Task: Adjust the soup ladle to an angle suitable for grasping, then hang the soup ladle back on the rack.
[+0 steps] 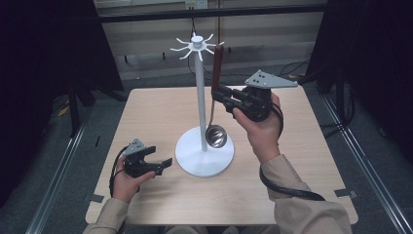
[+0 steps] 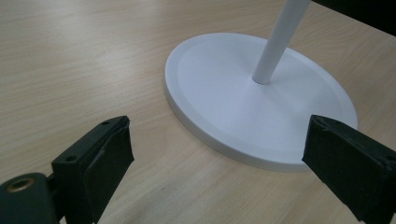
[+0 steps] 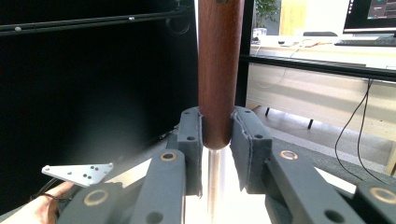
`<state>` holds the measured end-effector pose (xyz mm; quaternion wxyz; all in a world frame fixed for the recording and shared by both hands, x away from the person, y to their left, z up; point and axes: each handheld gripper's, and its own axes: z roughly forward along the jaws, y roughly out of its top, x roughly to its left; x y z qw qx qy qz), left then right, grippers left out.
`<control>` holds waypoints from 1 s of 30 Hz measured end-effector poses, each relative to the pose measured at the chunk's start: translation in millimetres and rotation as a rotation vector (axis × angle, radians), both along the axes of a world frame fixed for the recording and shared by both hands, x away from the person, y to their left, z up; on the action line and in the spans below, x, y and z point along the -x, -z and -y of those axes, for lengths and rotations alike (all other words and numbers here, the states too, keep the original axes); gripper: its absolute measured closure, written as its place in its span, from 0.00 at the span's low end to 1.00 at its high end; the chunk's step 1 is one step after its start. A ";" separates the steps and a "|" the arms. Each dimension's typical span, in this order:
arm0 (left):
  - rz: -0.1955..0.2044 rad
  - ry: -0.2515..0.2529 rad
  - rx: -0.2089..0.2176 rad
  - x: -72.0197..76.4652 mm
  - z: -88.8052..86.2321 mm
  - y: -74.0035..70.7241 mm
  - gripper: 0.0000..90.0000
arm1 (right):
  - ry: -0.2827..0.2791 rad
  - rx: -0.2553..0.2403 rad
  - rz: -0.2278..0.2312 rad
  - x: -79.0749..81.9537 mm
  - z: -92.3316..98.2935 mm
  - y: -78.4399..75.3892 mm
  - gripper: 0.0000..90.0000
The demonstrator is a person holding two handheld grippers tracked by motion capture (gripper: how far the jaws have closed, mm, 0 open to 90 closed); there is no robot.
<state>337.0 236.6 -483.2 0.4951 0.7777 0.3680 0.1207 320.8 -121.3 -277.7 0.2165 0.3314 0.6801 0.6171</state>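
The ladle (image 1: 215, 105), with a dark wooden handle and shiny metal bowl, hangs upright beside the white stand (image 1: 202, 146), bowl down, its handle clamped in the right gripper (image 1: 216, 92), while the left gripper (image 1: 163, 163) rests apart.

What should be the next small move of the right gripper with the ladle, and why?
Probably open the jaws slowly. The right gripper is clamped on the ladle at its wooden handle, whose top seems to sit at a hook of the white stand. Whether it hangs securely I cannot tell, so open gently.
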 end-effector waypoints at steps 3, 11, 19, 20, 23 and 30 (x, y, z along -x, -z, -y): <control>0.001 0.006 0.000 -0.6 -0.4 0.3 0.09 | 0.006 -0.002 0.001 -1.1 -0.5 0.8 0.83; 0.002 0.006 -0.001 -1.1 1.0 -0.2 0.09 | 0.007 -0.002 0.002 -2.4 -2.9 0.8 0.83; 0.000 0.003 0.000 1.2 -2.3 0.5 0.09 | 0.014 0.007 0.001 -2.7 -4.0 0.0 0.83; 0.001 -0.002 -0.006 1.4 -3.9 -0.1 0.09 | 0.014 0.007 0.001 -2.7 -4.0 0.0 0.83; 0.003 -0.005 -0.002 2.5 -5.0 -1.0 0.09 | 0.019 0.003 0.004 -3.8 -5.0 0.3 0.83; 0.001 0.000 -0.010 2.5 -4.5 0.1 0.09 | 0.015 -0.001 0.004 -3.8 -5.1 0.7 0.83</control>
